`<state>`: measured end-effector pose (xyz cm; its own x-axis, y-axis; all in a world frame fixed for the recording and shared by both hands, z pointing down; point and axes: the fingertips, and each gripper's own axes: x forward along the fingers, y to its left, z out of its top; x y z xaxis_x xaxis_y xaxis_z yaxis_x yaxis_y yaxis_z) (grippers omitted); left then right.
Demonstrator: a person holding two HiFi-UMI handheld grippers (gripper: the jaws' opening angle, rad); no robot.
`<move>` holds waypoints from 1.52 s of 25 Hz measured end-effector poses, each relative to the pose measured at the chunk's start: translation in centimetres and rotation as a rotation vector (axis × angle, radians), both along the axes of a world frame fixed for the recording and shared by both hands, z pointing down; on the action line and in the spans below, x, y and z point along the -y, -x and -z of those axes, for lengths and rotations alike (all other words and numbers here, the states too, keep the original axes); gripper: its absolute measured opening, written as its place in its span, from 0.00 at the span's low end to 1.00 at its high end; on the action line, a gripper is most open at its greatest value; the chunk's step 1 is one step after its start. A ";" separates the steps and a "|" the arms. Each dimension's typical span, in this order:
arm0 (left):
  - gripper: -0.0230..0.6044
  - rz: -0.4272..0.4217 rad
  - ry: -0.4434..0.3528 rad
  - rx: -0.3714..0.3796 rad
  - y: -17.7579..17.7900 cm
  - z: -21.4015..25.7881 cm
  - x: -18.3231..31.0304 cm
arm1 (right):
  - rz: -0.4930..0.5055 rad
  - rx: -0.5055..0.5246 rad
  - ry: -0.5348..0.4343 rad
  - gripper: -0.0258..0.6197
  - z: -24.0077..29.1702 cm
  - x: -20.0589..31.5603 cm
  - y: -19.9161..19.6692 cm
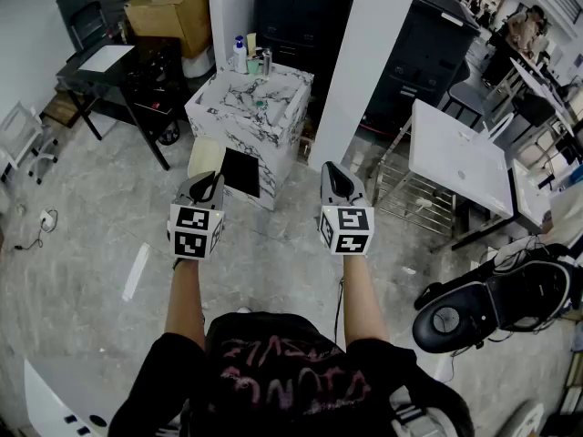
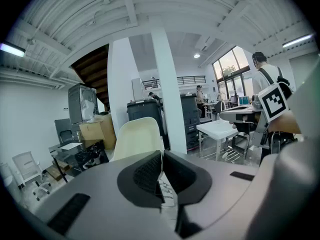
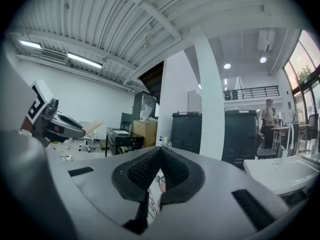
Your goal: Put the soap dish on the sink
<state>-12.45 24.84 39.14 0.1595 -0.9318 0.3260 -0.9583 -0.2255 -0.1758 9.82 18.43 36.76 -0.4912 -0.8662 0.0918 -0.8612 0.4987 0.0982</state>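
Observation:
The marble-patterned sink unit [image 1: 250, 107] stands a few steps ahead, against a white pillar [image 1: 364, 53]. A small green thing [image 1: 260, 104] lies on its top; I cannot tell whether it is the soap dish. Bottles [image 1: 240, 55] stand at its back edge. My left gripper [image 1: 211, 182] and right gripper [image 1: 335, 176] are held side by side at chest height, short of the unit, both pointing forward. In the left gripper view the left gripper [image 2: 161, 156] has its jaws shut with nothing between them. The right gripper [image 3: 160, 151] is shut and empty too.
A cream chair [image 1: 205, 157] and a black panel [image 1: 240, 171] sit at the unit's front. A black desk [image 1: 100, 66] and a cardboard box [image 1: 173, 7] are at the left, a white table [image 1: 455, 157] at the right, a black machine [image 1: 496, 303] at the near right.

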 end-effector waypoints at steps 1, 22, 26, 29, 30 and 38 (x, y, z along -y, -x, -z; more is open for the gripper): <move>0.08 0.002 0.000 -0.002 -0.2 0.1 -0.1 | 0.000 0.000 -0.001 0.06 0.1 0.0 -0.3; 0.08 0.043 0.016 0.016 -8.4 -1.0 -1.7 | 0.075 0.041 0.013 0.06 -1.8 -0.8 -7.2; 0.08 0.043 0.021 0.019 -9.3 -1.2 -1.0 | 0.085 0.035 0.027 0.06 -2.5 -0.3 -7.9; 0.08 0.037 0.025 0.024 -9.8 -1.3 -0.4 | 0.081 0.040 0.034 0.06 -2.8 0.3 -8.3; 0.08 0.035 0.024 0.025 -9.9 -1.3 -0.1 | 0.078 0.042 0.034 0.06 -2.8 0.6 -8.5; 0.08 0.025 0.026 -0.003 -8.3 -2.6 4.4 | 0.060 0.032 0.041 0.06 -4.1 5.1 -7.2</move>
